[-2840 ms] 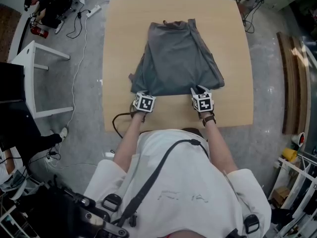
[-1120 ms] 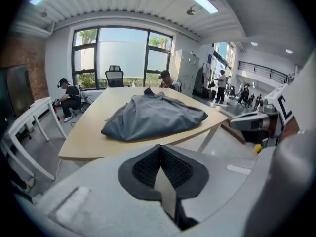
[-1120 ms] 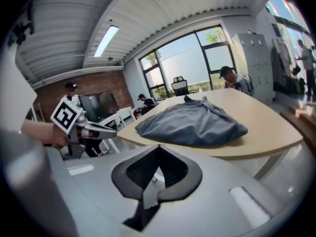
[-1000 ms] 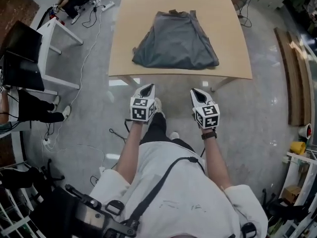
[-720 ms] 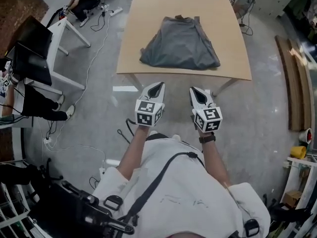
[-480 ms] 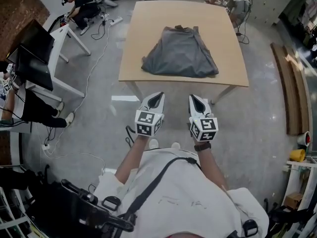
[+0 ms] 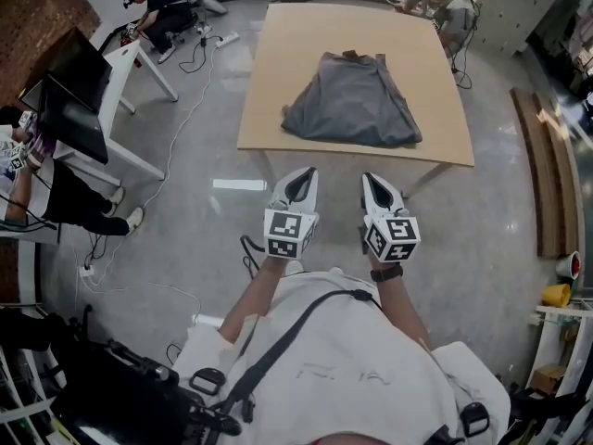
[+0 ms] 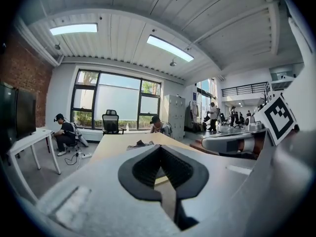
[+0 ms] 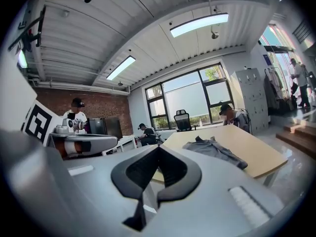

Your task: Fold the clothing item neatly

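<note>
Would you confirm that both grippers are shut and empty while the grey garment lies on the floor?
Not quite: the head view shows the grey garment lying on the table, not the floor. The left gripper and right gripper are shut and empty.

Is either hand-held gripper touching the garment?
No, the left hand-held gripper and the right hand-held gripper are over the floor, short of the table bearing the garment.

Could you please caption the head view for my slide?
Shut left gripper and shut right gripper held short of the table bearing a grey garment.
</note>
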A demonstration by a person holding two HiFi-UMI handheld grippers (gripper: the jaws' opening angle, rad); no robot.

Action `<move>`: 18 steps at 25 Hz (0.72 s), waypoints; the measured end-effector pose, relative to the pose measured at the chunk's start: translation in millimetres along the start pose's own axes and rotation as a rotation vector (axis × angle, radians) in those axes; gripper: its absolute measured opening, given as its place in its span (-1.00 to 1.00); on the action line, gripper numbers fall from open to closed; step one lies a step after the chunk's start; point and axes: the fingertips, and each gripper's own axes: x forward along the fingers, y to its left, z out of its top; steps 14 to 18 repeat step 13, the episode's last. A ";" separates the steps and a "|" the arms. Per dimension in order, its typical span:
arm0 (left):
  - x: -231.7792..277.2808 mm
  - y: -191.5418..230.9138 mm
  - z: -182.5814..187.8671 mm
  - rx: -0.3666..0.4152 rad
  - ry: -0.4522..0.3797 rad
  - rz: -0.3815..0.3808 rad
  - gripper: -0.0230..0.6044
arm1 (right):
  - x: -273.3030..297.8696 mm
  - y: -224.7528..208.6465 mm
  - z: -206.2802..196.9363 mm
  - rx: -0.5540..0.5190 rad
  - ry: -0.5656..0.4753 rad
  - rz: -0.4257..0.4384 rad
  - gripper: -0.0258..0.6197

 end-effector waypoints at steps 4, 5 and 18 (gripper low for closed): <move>0.0 -0.5 -0.9 -0.007 0.000 -0.019 -0.92 | 1.1 2.3 2.5 -0.008 0.002 -0.008 -0.91; 0.0 0.3 -2.8 -0.011 0.006 -0.019 -0.92 | 1.1 2.7 1.8 -0.006 0.007 -0.010 -0.91; 0.1 14.6 -7.2 -0.040 0.013 -0.013 -0.92 | 7.4 5.3 -5.0 0.008 0.018 -0.017 -0.90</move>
